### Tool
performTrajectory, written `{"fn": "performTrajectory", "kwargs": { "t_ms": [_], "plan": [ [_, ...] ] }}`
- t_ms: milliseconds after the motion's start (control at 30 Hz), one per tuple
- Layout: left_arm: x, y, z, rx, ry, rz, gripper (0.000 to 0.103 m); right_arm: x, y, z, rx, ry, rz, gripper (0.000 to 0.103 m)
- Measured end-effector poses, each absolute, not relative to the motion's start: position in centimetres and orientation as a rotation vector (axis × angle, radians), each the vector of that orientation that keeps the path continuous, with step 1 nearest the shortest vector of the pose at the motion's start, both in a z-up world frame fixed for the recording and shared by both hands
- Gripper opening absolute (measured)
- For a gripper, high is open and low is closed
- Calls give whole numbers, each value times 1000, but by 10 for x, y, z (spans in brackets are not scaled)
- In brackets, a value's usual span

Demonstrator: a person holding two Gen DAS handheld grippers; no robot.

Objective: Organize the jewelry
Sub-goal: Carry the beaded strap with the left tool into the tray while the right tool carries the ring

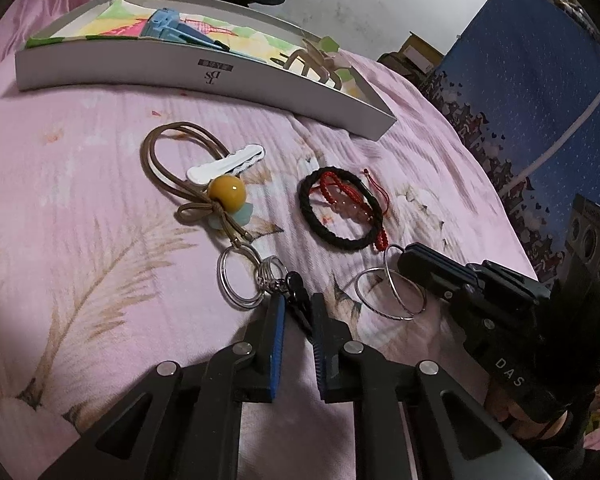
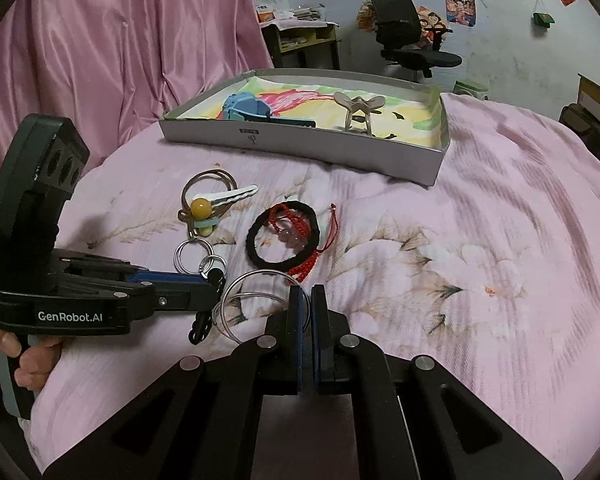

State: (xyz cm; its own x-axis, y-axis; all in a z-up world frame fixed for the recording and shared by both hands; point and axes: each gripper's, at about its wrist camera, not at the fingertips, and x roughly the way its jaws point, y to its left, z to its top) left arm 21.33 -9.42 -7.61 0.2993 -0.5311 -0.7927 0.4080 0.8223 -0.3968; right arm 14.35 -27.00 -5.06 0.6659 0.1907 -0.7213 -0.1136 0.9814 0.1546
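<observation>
Nearest me: my left gripper (image 1: 298,312), jaws closed on the black charm of a silver keyring cluster (image 1: 240,278). My right gripper (image 2: 306,300), jaws clamped on thin silver bangles (image 2: 256,296) lying on the pink floral bedspread (image 2: 460,248).

Just past the bangles: a black braided hair tie (image 1: 338,212) ringing a red beaded cord bracelet (image 1: 340,194). Left of it: a brown elastic loop with a yellow bead (image 1: 226,192), under a white hair clip (image 1: 226,164).

Bare bedspread beyond.

Farthest: a shallow grey cardboard box (image 1: 204,76) near the bed's far edge, holding a blue claw clip (image 1: 168,26) and a beige claw clip (image 1: 312,60).
</observation>
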Motion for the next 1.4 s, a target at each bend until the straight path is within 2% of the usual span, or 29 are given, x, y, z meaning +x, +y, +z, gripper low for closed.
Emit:
{"fn": "performTrajectory", "kwargs": {
  "t_ms": [100,767,1133,1400],
  "plan": [
    [209,-93,-72,-138,1074,-645,8,145,-270,-50,102,819,169,4],
    [195,-77,-25,-195,845,-687,7,143,-288,-21,212,563,200,4],
    [262,-88,12,-241,748,-602,7,198,-299,13,166,424,135,4],
    [323,-107,6,-237,767,-519,7,245,-310,13,148,404,65,4]
  ]
}}
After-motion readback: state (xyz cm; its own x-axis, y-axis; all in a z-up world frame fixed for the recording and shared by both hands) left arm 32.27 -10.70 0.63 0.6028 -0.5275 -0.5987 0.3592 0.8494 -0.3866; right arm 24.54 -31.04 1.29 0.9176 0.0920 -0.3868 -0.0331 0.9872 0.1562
